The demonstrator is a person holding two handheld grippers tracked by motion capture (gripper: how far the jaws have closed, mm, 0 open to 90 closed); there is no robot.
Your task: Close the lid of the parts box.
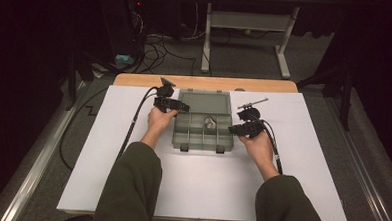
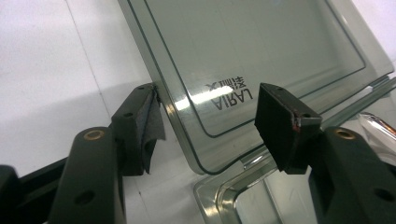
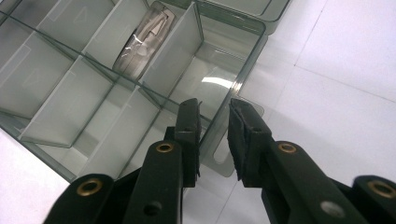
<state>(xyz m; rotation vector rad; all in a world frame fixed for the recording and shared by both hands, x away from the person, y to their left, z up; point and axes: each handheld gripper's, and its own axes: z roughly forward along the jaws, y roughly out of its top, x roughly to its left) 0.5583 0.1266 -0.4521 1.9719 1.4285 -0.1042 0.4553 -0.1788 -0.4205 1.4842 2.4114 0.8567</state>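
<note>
From above, a smoke-grey translucent plastic organiser box [image 1: 203, 127] lies open near the far edge of the white-topped desk [image 1: 130, 187], about midway between its left and right edges, its flat lid [image 1: 205, 102] folded back toward the far edge. A person in dark olive sleeves works at either side of it: the left tool [image 1: 180, 108] sits at the box's far left corner, by the lid, and the right tool [image 1: 239, 128] at the box's right wall. A small pale part [image 1: 210, 122] rests in one of the middle compartments. A slim grey metal screwdriver-like tool [image 1: 253, 104] lies on the desk just beyond the right hand.

In the left gripper view, the left tool [image 2: 210, 121] stands spread, and the rounded corner of the clear lid [image 2: 224, 56], printed with mirrored "AIRAL" lettering, lies between its jaws. The left pad [image 2: 149, 121] is at the lid's edge; the right pad [image 2: 280, 121] hangs over the lid, and whether it touches cannot be told. No grip shows.

In the right gripper view, the right tool [image 3: 214, 135] straddles the box's outer wall [image 3: 224, 126] beside a latch tab [image 3: 223, 161], its jaws close together with one inside the corner compartment and one outside. Whether the pads [image 3: 190, 126] actually press the wall cannot be told. A shiny clear-wrapped part [image 3: 140, 44] lies in a compartment further in, between the white dividers [image 3: 116, 88].
</note>
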